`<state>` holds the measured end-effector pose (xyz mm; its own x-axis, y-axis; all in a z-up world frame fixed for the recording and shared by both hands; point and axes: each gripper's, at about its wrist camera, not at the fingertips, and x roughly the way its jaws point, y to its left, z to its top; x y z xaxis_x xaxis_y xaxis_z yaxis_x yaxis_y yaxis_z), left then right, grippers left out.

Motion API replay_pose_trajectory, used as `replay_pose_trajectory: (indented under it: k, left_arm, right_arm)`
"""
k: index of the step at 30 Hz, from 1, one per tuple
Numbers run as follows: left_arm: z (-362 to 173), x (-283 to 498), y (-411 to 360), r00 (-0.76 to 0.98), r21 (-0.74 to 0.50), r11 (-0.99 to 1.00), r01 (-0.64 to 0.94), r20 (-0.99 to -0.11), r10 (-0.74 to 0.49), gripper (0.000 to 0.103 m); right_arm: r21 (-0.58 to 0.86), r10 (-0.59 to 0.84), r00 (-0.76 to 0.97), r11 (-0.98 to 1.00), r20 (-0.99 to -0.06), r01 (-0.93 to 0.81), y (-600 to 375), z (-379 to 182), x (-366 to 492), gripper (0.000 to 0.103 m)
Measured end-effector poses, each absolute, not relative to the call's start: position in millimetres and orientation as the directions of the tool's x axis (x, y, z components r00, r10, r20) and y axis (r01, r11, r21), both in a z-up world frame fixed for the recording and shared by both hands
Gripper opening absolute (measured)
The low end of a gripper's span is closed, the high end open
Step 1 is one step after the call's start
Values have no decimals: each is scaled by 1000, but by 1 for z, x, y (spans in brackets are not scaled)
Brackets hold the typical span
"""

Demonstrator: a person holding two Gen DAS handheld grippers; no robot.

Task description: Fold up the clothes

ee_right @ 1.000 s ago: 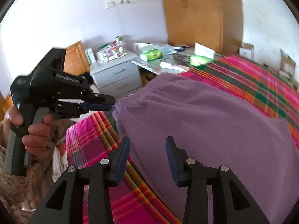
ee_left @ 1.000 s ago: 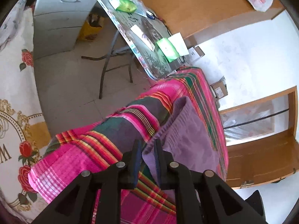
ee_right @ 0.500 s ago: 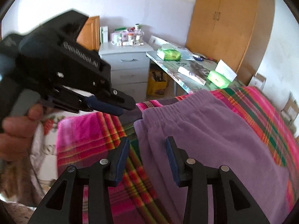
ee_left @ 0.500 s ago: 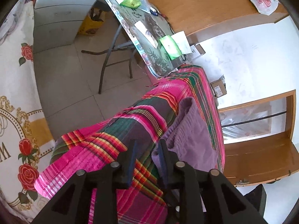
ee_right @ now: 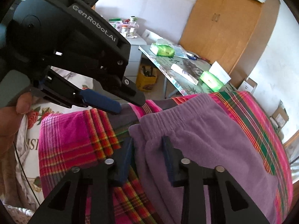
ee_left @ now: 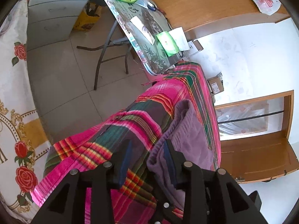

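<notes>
A purple garment (ee_right: 201, 136) lies flat on a pink and green plaid blanket (ee_right: 74, 140), with its elastic waistband toward the folding table. My right gripper (ee_right: 147, 143) straddles the near waistband corner. Its jaws are closing, with the cloth between them and a wide gap still left. My left gripper (ee_left: 147, 145) hovers at the same waistband's edge, and its jaws are opening. A fold of the purple garment (ee_left: 190, 136) rests against its right finger, unpinched. In the right wrist view the left gripper (ee_right: 130, 105), held by a hand (ee_right: 11, 115), hangs just left of the waistband.
A folding table (ee_left: 130, 43) with green packs (ee_left: 167, 43) and papers stands beyond the bed's end. Grey drawers (ee_left: 56, 18) and a wooden wardrobe (ee_right: 224, 28) lie farther back. A rose-print cover (ee_left: 16, 112) hangs on the left. Cardboard boxes (ee_right: 280, 115) sit by the wall.
My left jaws have spread apart and let go of the purple edge they pinched. The right gripper has slid left to the waistband corner, and its jaws have narrowed around it.
</notes>
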<state>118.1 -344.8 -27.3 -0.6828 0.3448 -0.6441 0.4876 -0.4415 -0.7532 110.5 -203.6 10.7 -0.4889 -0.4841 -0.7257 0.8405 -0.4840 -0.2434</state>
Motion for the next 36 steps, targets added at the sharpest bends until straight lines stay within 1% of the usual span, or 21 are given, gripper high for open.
replay_pose_trajectory:
  k: [2,5,6,8,11,13,15,21,27,29,30,31,32,33,36]
  left_arm:
    - [-28,113,-345,-680,-759,-437,484,-640,359,37]
    - [-28,101,-339,-669,-762,-451,465,-636,385,38]
    - [-29,97,-337,-665,-766,-451,459,-633,398,39]
    - [-30,89,-337,-661,-776,-445,447,-622,421,42]
    - [-31,81,-338,-659,-800,-408,439,-596,459,43]
    - [-33,76,-338,-653,-816,-385,430,-576,492,44]
    - [-34,70,-335,-643,-818,-387,426,-574,507,46]
    - [-40,49,-329,-609,-835,-369,408,-550,571,46]
    - [-34,25,-322,-571,-812,-421,404,-583,577,45]
    - [-34,13,-318,-551,-805,-442,395,-593,587,40]
    - [-35,8,-316,-539,-803,-450,391,-596,595,36]
    - [-36,3,-316,-529,-801,-454,390,-598,601,29]
    - [-37,0,-317,-527,-800,-454,392,-599,602,26]
    - [-38,-2,-319,-525,-800,-454,394,-601,603,23]
    - [-41,-7,-322,-533,-808,-448,384,-590,606,20]
  right_arm:
    - [-235,-493,-490,-492,-719,838,-201,13,111,24]
    - [-229,-490,-501,-513,-713,827,-200,14,111,20]
    - [-221,-491,-503,-523,-711,823,-200,15,111,20]
    - [-211,-507,-515,-540,-691,815,-196,19,111,16]
    - [-180,-537,-525,-565,-661,805,-187,25,109,14]
    - [-164,-554,-531,-577,-641,800,-181,30,110,14]
    - [-155,-567,-540,-587,-622,795,-176,35,111,14]
    - [-120,-588,-536,-598,-606,792,-167,41,115,14]
    - [-105,-602,-528,-595,-598,797,-162,44,117,14]
    - [-99,-606,-528,-597,-595,796,-160,46,117,14]
    - [-94,-608,-525,-597,-595,797,-159,46,118,14]
    - [-90,-608,-522,-596,-598,798,-159,45,118,14]
    - [-85,-610,-518,-595,-599,799,-159,46,118,14]
    - [-82,-611,-516,-595,-600,800,-159,46,117,14]
    - [-81,-608,-513,-594,-605,800,-160,45,117,14]
